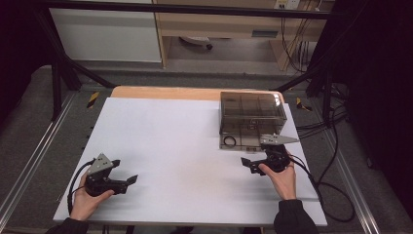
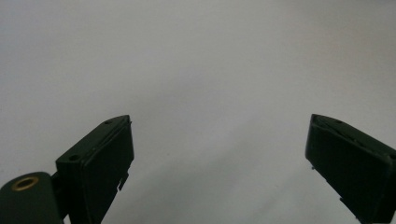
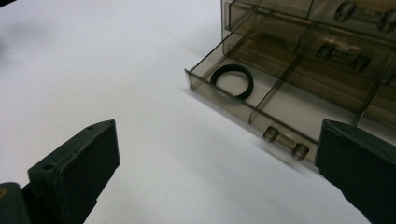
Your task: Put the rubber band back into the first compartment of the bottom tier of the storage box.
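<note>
A smoky see-through drawer box (image 1: pixel 252 111) stands at the back right of the white table (image 1: pixel 170 141). Its bottom drawer (image 3: pixel 219 86) is pulled out, and a black ring (image 3: pixel 232 81) lies flat in the drawer's left compartment. The ring (image 1: pixel 229 142) also shows in the high view. My right gripper (image 1: pixel 253 157) hovers just in front of that drawer, open and empty (image 3: pixel 217 128). Its right jaw is close to the drawer's clear front handle (image 3: pixel 286 142). My left gripper (image 1: pixel 124 171) rests near the front left, open (image 2: pixel 219 119) with only bare white table between its jaws.
The upper drawers (image 3: pixel 345 49) of the box are shut and have clear handles. A wooden strip (image 1: pixel 165 92) runs along the table's far edge. Cables (image 1: pixel 331 185) trail off the right side. A dark metal frame (image 1: pixel 58 83) surrounds the table.
</note>
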`<state>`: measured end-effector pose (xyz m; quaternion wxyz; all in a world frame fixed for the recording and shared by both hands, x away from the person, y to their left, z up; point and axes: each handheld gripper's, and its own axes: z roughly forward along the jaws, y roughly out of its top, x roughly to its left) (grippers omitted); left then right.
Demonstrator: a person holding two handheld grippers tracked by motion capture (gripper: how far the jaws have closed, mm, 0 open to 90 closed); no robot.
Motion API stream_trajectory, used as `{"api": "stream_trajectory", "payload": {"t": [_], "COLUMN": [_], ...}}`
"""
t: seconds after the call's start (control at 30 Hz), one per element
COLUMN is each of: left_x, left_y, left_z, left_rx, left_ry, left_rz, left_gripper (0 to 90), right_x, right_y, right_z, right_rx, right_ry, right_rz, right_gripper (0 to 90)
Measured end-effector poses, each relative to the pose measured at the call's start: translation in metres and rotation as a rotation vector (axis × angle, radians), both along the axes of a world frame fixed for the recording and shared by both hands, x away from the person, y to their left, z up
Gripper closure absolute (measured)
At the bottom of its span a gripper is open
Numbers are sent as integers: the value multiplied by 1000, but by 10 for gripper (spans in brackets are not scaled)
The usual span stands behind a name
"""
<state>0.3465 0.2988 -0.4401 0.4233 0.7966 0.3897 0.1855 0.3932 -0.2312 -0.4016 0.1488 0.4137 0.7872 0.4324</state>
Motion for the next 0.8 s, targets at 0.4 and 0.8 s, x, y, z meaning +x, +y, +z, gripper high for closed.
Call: {"api": "stream_trajectory", "payload": {"t": [0.4, 0.8], "left_x": [0, -1], "left_y": [-1, -3], "left_z": [0, -2], "left_rx": [7, 11], "left_ry": [5, 11], "left_rz": [-8, -16], "left_gripper": [71, 73], "right_x": [-21, -40], "right_y": [-17, -38], "right_z": [-23, -36], "right_rx": [17, 43], "right_ry": [43, 44], "right_rz": [32, 72], "right_gripper": [9, 9]}}
